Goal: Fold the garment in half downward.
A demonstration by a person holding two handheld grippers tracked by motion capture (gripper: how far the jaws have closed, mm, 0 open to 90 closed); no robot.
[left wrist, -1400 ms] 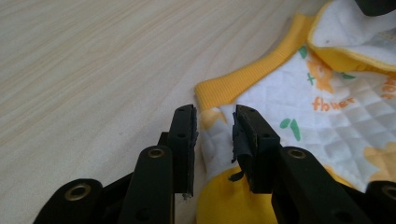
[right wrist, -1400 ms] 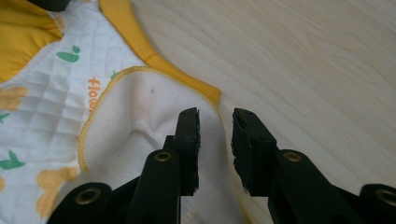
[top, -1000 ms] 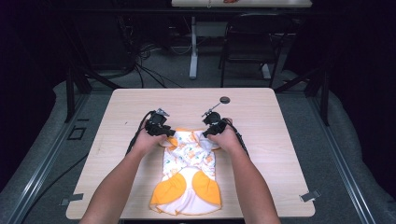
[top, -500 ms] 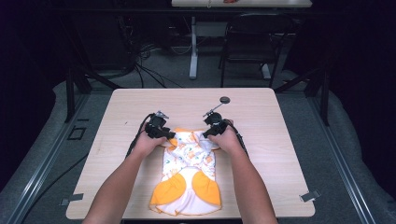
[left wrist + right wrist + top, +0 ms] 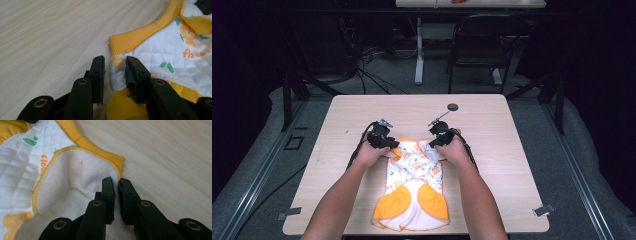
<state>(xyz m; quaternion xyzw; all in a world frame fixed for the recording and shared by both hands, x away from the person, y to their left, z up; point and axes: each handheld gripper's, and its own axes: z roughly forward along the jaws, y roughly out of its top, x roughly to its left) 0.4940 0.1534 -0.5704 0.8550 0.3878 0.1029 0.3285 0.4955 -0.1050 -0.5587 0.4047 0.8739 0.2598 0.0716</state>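
Observation:
A small white quilted garment (image 5: 414, 185) with orange trim and orange patches lies flat on the wooden table (image 5: 512, 150). My left gripper (image 5: 384, 142) is at its top left corner. In the left gripper view the jaws stand apart, and the garment's orange-banded edge (image 5: 130, 41) lies in the gap of the left gripper (image 5: 115, 65), clear of the left jaw. My right gripper (image 5: 438, 140) is at the top right corner. There the right gripper (image 5: 116, 182) has its jaws nearly together on the garment's folded-over white lining (image 5: 75, 177), right at the orange hem.
A small dark disc (image 5: 452, 106) rests on the table beyond the right gripper. Bare wood (image 5: 50, 32) stretches to the left, right and far side of the garment. Table legs, cables and a chair stand on the dark floor behind.
Both hands have drawn slightly toward the near edge of the table, staying at the garment's top corners. The garment's top edge is a little more bunched.

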